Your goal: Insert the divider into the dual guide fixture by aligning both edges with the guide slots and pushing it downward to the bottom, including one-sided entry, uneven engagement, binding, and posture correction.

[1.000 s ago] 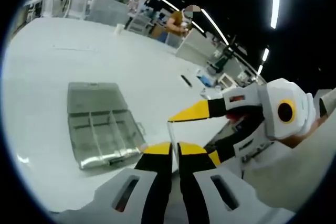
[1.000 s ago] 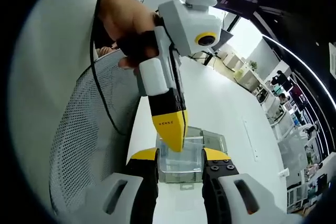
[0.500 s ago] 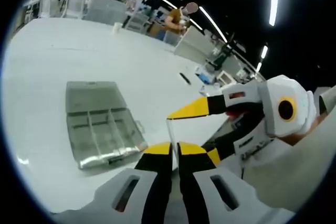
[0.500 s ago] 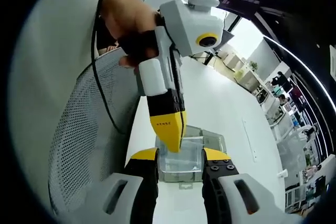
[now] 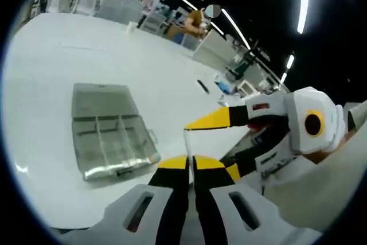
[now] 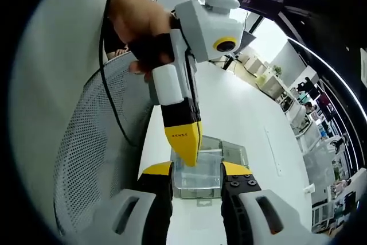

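The left gripper point(image 5: 190, 163) has its jaws pressed together on the thin clear divider point(image 5: 184, 142), held up in the air. The right gripper point(image 6: 196, 170) stands with jaws apart, and its yellow tip point(image 5: 209, 120) touches the divider's top edge. The clear compartment box point(image 5: 109, 133) lies well apart on the white table point(image 5: 46, 67), with bare surface all round. A mesh chair back point(image 6: 94, 142) stands beside the table's edge.
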Demonstrator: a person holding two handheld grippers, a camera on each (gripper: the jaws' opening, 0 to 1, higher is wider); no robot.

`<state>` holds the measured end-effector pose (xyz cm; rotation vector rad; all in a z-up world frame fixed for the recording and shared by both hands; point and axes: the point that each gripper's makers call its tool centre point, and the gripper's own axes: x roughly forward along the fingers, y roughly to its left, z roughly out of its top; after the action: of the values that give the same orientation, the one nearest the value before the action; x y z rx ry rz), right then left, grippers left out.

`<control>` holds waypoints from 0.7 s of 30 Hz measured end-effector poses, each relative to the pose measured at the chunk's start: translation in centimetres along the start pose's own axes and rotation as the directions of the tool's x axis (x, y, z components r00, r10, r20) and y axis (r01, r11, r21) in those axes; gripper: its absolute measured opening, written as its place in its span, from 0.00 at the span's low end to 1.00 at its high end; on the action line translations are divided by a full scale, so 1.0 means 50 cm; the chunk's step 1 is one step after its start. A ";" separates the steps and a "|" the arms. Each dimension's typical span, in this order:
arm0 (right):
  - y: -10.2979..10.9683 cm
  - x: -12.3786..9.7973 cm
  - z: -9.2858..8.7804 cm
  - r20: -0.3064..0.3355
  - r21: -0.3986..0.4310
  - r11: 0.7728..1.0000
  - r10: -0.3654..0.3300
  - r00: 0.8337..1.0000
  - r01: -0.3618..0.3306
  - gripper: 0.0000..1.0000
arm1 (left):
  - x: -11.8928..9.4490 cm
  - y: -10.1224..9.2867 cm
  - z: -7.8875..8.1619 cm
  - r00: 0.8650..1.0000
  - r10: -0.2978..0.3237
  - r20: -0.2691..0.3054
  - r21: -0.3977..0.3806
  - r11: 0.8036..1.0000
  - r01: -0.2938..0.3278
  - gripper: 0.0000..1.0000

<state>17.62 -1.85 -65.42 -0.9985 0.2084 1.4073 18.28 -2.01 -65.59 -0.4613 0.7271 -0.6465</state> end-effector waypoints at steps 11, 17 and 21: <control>-0.003 -0.004 -0.012 -0.018 0.050 0.999 0.004 1.000 -0.003 0.27 | 0.000 0.005 0.001 1.000 0.003 0.013 0.002 1.000 -0.003 0.00; -0.007 -0.007 -0.013 -0.018 0.064 0.998 -0.004 1.000 0.005 0.26 | 0.001 0.004 0.002 1.000 0.001 0.019 0.019 1.000 -0.002 0.00; -0.010 -0.010 -0.013 -0.015 0.077 0.997 -0.006 1.000 0.007 0.25 | -0.001 0.006 0.001 1.000 0.004 0.022 0.038 0.999 -0.005 0.00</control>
<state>18.22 -2.59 -65.27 -0.9455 0.2682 1.3757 18.40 -1.76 -65.74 -0.4308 0.6935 -0.6495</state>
